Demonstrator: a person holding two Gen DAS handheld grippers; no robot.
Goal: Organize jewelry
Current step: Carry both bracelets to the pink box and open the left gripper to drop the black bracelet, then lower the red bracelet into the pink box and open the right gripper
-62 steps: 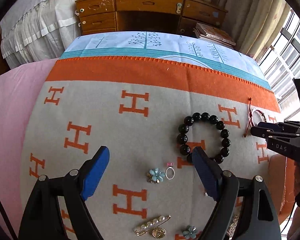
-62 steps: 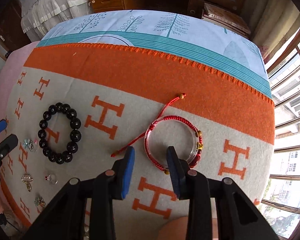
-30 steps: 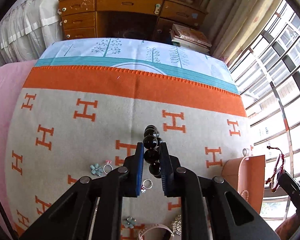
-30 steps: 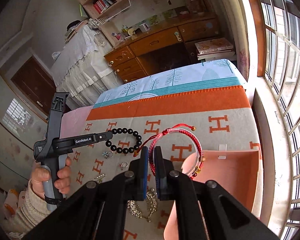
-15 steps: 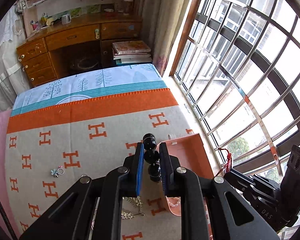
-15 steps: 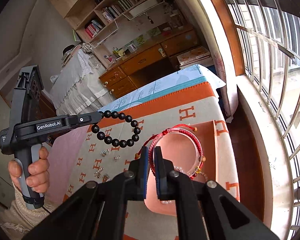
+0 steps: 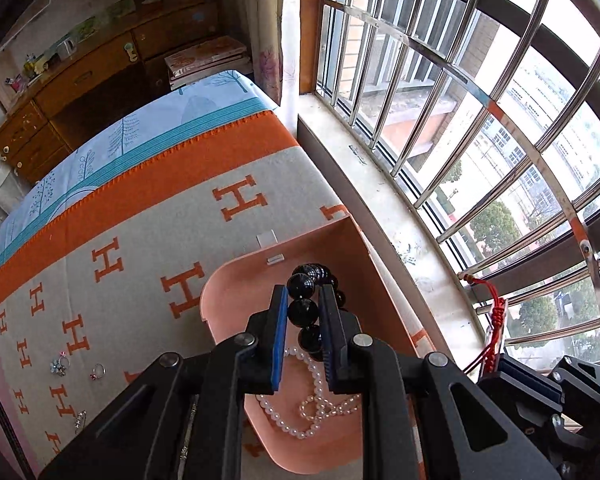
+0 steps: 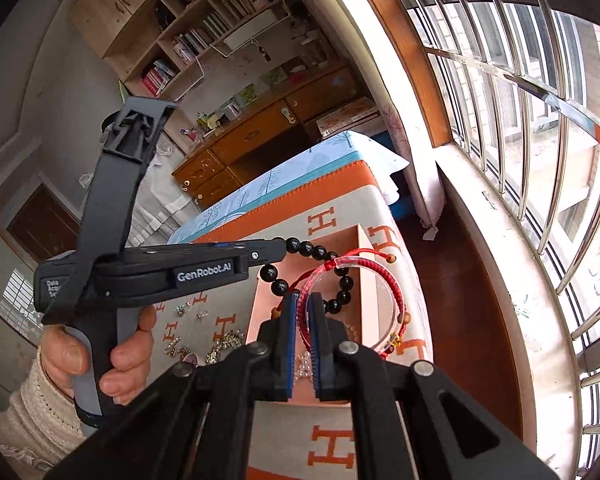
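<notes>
My left gripper (image 7: 304, 300) is shut on a black bead bracelet (image 7: 303, 286), which hangs over the open pink box (image 7: 236, 276) at the blanket's window side. A pearl necklace (image 7: 300, 420) lies coiled inside the box. My right gripper (image 8: 303, 300) is shut on a red cord bracelet wound around a clear bangle (image 8: 380, 276), also held above the pink box (image 8: 268, 300). In the right wrist view the black bead bracelet (image 8: 342, 282) dangles from the left gripper (image 8: 280, 250) just behind the red one. The red cord (image 7: 496, 332) shows at the lower right of the left wrist view.
A flower brooch (image 7: 58, 366) and a ring (image 7: 98, 370) lie on the orange-and-grey blanket (image 7: 140, 216); more pieces (image 8: 204, 344) sit left of the box. A hand (image 8: 120, 352) holds the left gripper. The window sill (image 7: 400, 208) and bars are close on the right.
Both grippers have swung toward the window with their bracelets, from over the blanket to above the pink box. The two bracelets now hang close together.
</notes>
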